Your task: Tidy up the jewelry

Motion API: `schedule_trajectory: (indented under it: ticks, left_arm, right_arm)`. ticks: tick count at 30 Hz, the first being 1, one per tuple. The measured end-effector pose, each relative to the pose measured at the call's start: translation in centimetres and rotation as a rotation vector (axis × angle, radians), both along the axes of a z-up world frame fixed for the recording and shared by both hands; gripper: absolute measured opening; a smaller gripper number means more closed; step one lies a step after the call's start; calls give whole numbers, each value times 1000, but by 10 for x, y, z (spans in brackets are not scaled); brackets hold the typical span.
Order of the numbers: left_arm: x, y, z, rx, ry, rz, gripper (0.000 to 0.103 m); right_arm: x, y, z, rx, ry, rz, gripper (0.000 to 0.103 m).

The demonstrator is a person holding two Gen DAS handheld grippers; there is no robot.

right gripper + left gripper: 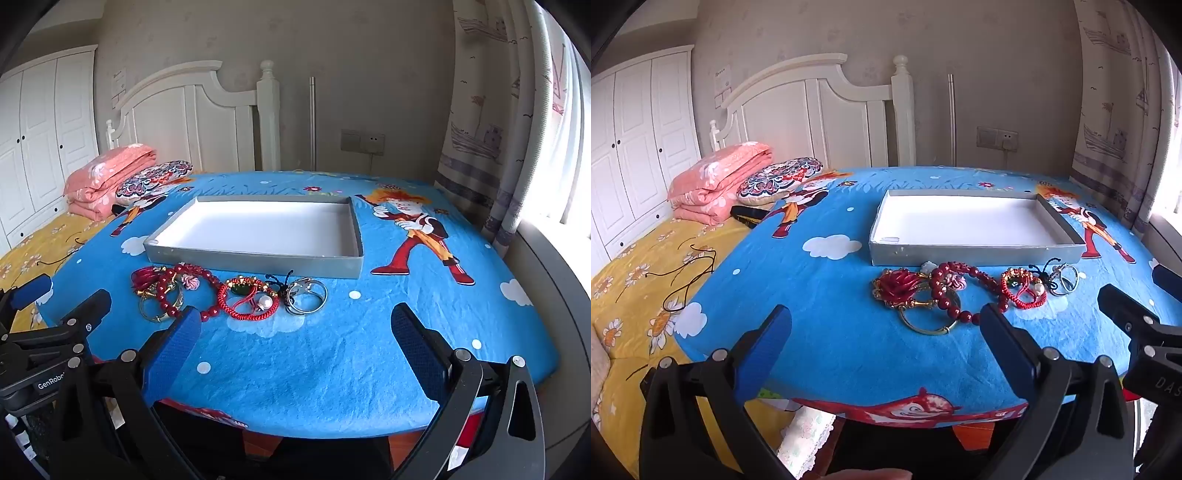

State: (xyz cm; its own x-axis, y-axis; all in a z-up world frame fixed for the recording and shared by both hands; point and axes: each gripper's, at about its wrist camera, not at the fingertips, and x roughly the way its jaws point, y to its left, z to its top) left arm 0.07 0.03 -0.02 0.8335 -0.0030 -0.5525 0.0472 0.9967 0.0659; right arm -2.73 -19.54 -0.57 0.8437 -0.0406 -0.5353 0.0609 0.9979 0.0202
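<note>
A shallow grey box (pixel 971 254) (pixel 255 263) with an empty white inside lies on the blue cartoon tablecloth. In front of it lies a row of jewelry: a red flower piece (pixel 897 286) (pixel 142 278), a dark red bead bracelet (pixel 945 295) (pixel 173 295), a gold bangle (pixel 929 326) (pixel 157 314), a red cord bracelet with a pearl (pixel 1023 290) (pixel 247 299), and silver rings (pixel 1065 280) (pixel 306 295). My left gripper (pixel 886 325) is open, just short of the gold bangle. My right gripper (pixel 295 328) is open, just short of the silver rings.
The blue cloth (pixel 332 362) covers a table beside a bed with a yellow sheet (pixel 646 280). A folded pink quilt (pixel 716 184) and a patterned cushion (pixel 779 179) lie on the bed. A black cord (pixel 687 273) lies on the sheet. A curtain (pixel 517 129) hangs on the right.
</note>
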Motion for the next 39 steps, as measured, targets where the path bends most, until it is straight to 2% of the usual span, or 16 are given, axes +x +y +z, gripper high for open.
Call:
schedule_trajectory:
  ticks: [2, 3, 18, 39]
  left_arm:
    - [3, 1, -1, 3, 4, -3, 99]
    - [-6, -3, 2, 21, -35, -7, 99]
    - [-4, 2, -2, 6, 3, 2, 99]
    - [-6, 1, -3, 2, 3, -4, 99]
  right_arm:
    - [0, 0, -1, 3, 3, 0, 96]
    - [0, 0, -1, 5, 4, -1, 96]
    - [-2, 3, 0, 3, 5, 3, 96]
    - [-4, 5, 1, -2, 1, 6, 96]
